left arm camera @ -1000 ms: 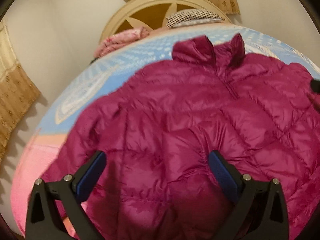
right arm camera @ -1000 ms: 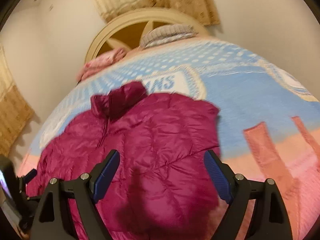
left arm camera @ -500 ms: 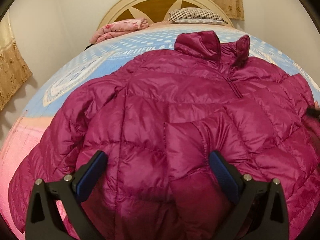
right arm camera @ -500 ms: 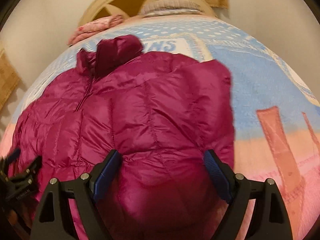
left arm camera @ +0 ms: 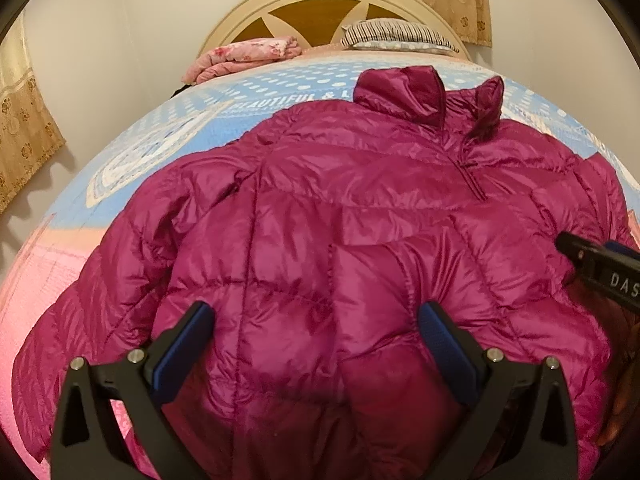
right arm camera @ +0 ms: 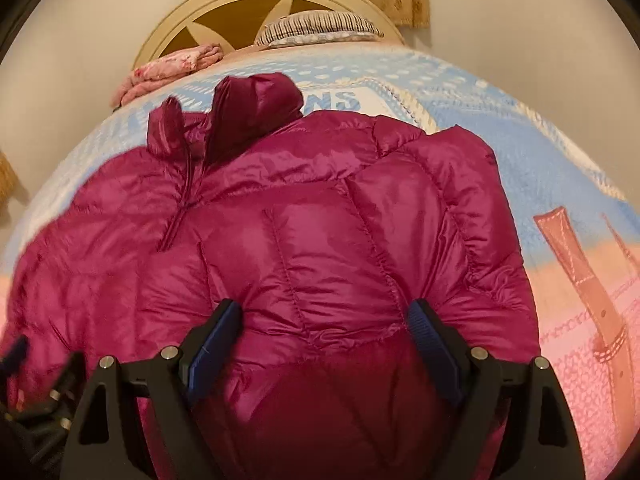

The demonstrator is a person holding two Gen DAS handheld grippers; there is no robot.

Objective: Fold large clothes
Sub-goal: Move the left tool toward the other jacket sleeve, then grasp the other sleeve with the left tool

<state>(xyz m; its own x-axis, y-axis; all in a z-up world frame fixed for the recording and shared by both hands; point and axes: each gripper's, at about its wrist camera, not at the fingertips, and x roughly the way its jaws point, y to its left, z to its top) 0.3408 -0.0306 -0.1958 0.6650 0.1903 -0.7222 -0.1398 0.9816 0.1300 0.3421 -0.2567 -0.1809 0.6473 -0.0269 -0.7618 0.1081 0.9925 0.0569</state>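
A bed (left arm camera: 132,152) with a blue and pink printed cover fills both views, its cream headboard (left arm camera: 320,4) at the top of the frame. A magenta puffer jacket (left arm camera: 340,240) lies spread across it — collar toward the headboard. The left gripper (left arm camera: 316,340) and right gripper (right arm camera: 324,332) hang over its lower part, jaws wide apart, pinching nothing.

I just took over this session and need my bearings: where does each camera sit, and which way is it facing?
Left wrist: rides the left gripper, angled down over the magenta jacket toward the headboard; own open fingers show, right gripper at right edge.
Right wrist: rides the right gripper, same heading over the jacket's right side; open fingers show.
Shared: jacket, collar, striped pillow, pink folded blanket.
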